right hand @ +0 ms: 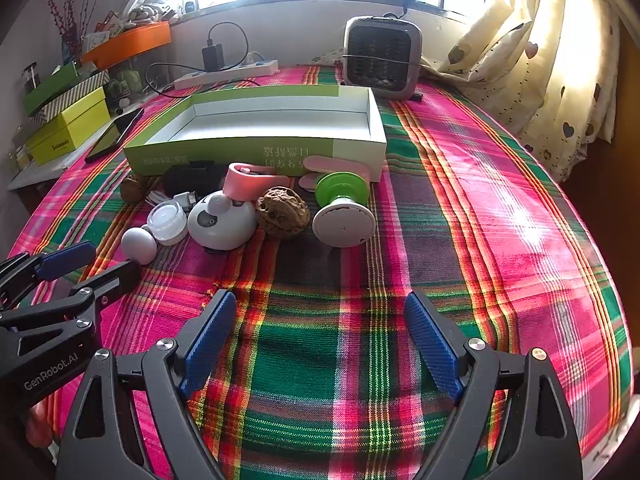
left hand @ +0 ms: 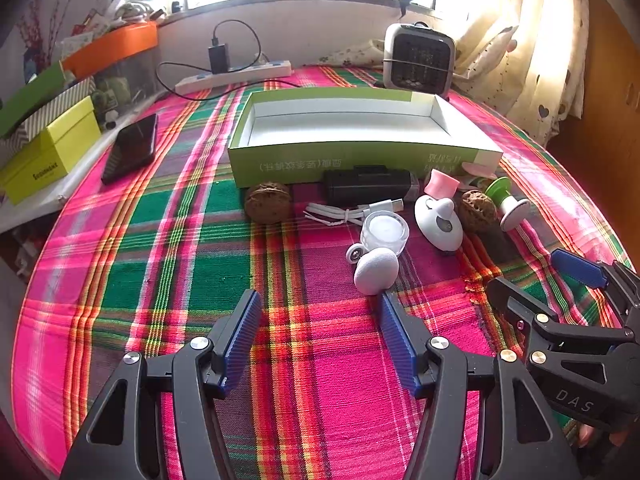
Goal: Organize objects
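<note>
A: Surface? Task items?
B: Plaid-covered tabletop [left hand: 180,240]. Empty green box [left hand: 360,130] upper centre; small objects, including a walnut [left hand: 267,201], clustered just before it.
A: Jaws?
B: Left gripper [left hand: 320,312] and right gripper [right hand: 320,326] both spread wide, holding nothing.

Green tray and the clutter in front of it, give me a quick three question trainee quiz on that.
1. True or false: the green tray already holds a walnut.
2. Which claw is nearest the small white egg-shaped gadget? A left claw B right claw
3. Fill in: the black phone lies to the tray's ____ in both views.

Key: 1 false, the tray is empty; both walnuts lie on the cloth. 2 A. 3 left.
</note>
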The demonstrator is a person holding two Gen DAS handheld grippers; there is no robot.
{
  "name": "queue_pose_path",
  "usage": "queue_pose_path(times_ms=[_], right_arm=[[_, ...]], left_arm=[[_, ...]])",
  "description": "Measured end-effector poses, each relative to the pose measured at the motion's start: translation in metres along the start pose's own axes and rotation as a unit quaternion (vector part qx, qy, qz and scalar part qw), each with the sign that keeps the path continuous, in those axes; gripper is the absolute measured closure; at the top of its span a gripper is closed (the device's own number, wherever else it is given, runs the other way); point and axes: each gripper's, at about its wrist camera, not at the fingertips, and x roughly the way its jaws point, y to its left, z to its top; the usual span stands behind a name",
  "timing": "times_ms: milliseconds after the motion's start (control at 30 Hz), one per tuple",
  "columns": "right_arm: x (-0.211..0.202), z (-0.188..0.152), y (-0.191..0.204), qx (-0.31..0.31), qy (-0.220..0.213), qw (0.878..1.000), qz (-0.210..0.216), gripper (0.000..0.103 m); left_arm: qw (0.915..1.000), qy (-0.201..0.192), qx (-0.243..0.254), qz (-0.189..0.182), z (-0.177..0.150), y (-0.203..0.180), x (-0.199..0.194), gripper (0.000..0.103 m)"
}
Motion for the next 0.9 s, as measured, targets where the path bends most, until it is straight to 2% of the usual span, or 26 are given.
queue_pose_path(times_ms=[900], right_arm=[[-0.0001,-0.0005,0.0011,0.000,-0.001,1.000,0.000,0.017]], left_arm=[[1.0000,-0.001,0.003,-0.001,0.0011,0.0017,0.0006,0.044]])
